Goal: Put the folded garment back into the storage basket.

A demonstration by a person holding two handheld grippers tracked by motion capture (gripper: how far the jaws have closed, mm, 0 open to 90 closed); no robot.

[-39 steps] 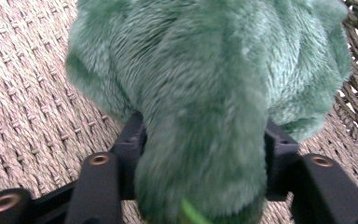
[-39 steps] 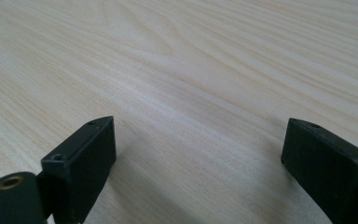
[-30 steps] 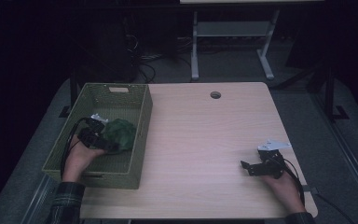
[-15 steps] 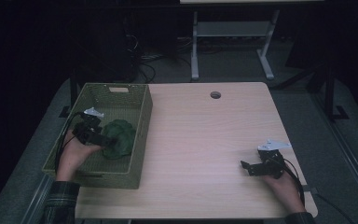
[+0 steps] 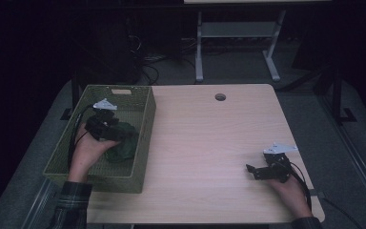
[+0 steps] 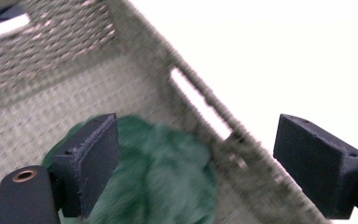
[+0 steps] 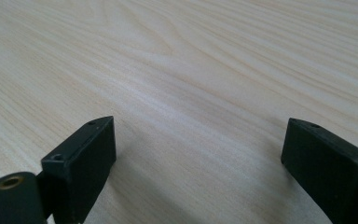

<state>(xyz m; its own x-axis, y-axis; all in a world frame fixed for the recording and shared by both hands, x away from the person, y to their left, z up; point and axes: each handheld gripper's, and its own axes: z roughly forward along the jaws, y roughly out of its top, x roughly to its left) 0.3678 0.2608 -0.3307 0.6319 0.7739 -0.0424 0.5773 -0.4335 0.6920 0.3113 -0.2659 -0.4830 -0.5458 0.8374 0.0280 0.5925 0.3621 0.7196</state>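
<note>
left claw (image 5: 119, 135) lifted off green cloth (image 6: 168, 177), jaws apart; cloth crumpled in basket (image 5: 143, 143); right claw (image 5: 257, 171) apart.

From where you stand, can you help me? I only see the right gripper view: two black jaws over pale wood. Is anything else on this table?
Observer: Yes. A green woven basket sits on the table's left side.
Operator: Is there something in it?
Observer: A dark green cloth lies on the basket floor, bunched up.
Operator: And where is the other gripper?
Observer: The left gripper is inside the basket, jaws wide apart, above the cloth and not gripping it.
Operator: So which of the two am I looking through?
Observer: The right gripper, low over bare wood near the table's front right corner.
</note>
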